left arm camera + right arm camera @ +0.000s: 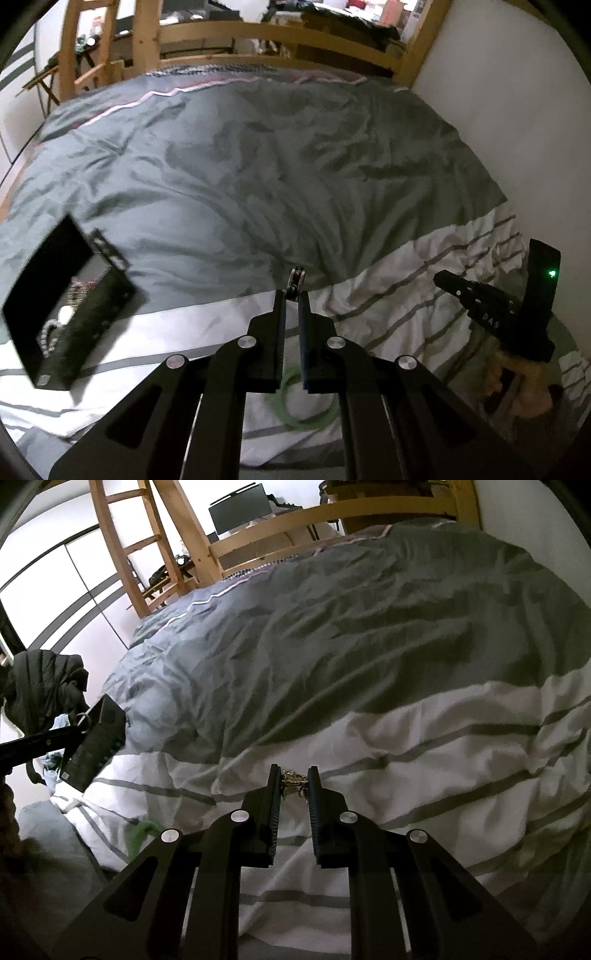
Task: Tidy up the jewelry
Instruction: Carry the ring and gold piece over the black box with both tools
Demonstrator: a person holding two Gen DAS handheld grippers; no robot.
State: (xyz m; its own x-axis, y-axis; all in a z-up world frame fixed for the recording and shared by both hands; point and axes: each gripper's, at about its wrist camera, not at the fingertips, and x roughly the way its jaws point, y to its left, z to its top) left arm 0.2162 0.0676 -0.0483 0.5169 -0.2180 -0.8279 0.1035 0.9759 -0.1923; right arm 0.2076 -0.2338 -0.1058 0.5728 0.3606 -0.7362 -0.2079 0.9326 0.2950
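Observation:
My left gripper is shut on a small silver ring that sticks up between its tips, held above the bed. An open black jewelry box lies on the duvet to its left, with a pearl strand and other pieces inside. A green bangle lies on the duvet under the left fingers. My right gripper is shut on a gold chain piece above the white striped part of the duvet. The box and the ring held by the left gripper show at the left of the right wrist view.
The grey and white striped duvet covers the bed. A wooden bed frame stands at the far end and a white wall runs along the right. A dark jacket hangs at the left. The right gripper's body is at the right.

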